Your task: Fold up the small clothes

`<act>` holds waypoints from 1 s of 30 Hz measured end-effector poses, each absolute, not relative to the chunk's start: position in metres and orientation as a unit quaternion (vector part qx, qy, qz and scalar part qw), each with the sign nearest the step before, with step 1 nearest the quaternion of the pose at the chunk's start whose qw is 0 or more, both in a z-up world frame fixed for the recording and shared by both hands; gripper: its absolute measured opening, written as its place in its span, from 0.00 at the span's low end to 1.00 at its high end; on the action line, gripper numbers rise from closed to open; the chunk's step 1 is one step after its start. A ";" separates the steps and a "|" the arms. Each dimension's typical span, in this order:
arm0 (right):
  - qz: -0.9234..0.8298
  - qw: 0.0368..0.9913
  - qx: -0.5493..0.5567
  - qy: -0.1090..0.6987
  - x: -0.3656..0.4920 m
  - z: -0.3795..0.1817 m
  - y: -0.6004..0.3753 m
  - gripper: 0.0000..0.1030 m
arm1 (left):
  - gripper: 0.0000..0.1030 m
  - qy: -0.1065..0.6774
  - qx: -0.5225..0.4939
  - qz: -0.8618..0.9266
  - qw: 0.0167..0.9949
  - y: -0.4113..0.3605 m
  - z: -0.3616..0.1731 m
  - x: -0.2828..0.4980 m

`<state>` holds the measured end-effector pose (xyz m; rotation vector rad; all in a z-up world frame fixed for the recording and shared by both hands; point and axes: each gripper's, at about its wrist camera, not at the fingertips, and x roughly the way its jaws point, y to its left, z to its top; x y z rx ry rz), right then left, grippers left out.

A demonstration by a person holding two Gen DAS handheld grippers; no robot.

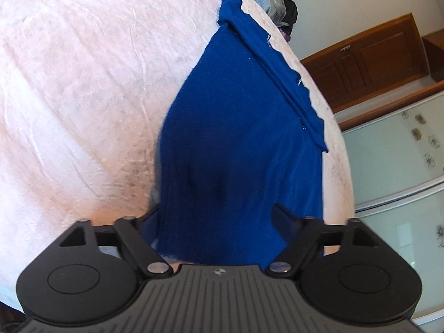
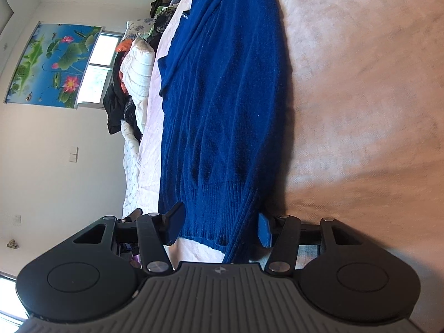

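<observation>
Sweater (image 1: pixel 236 138), blue knit, lies stretched on the pink bedspread (image 1: pixel 83 83), running from bottom centre to top of both frames. Left gripper (image 1: pixel 216 216) straddles the cloth at the bottom edge, fingertips hidden, grip undeterminable. Right gripper (image 2: pixel 219 227) stands partly open, ribbed hem between its pads (image 2: pixel 265 229), contact unclear.
</observation>
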<state>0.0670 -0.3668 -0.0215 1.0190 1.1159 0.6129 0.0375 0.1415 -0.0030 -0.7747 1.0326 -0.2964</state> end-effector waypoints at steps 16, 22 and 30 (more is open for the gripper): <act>0.248 0.695 0.446 0.507 0.059 -0.037 -0.367 0.05 | 0.09 0.505 -0.309 -0.094 0.800 0.138 -0.004 0.044; 0.260 0.693 0.445 0.505 0.060 -0.037 -0.370 0.05 | 0.05 0.512 -0.298 -0.092 0.800 0.138 -0.002 0.044; 0.293 0.705 0.444 0.469 0.068 -0.012 -0.372 0.08 | 0.05 0.475 -0.343 -0.123 0.801 0.148 0.019 0.053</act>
